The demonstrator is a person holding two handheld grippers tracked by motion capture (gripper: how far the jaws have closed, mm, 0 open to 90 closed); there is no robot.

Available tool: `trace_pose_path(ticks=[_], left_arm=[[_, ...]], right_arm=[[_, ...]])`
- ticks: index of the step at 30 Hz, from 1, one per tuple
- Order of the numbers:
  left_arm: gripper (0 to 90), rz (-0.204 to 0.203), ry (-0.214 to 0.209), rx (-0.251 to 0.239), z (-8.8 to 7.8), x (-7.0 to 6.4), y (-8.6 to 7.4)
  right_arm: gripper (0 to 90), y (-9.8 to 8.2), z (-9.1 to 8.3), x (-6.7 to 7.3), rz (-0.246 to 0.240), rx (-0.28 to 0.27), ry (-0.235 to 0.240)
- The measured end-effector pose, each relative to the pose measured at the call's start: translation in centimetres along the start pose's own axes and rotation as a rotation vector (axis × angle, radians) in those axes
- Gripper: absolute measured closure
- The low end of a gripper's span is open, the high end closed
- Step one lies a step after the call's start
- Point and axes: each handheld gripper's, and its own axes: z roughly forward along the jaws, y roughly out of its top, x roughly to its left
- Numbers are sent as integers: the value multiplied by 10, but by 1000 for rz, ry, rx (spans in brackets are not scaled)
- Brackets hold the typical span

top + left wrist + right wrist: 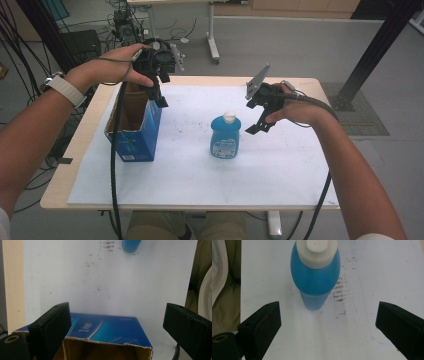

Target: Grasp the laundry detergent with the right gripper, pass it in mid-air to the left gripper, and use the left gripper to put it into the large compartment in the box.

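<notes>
The table carries an open blue carton near its left edge and an upright blue bottle with a white cap at its middle. The left gripper hovers over the carton's far rim, jaws wide and empty. The right gripper hangs just right of the bottle, jaws spread, holding nothing. This looks like the approach: next, the right gripper should straddle the bottle and close.
</notes>
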Motion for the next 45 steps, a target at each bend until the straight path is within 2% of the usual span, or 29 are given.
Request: trace_pose_path(ticks=[45], left_arm=[[83, -3, 6, 2, 0, 1, -2]], right_arm=[[56, 0, -5, 1, 13, 8, -13]])
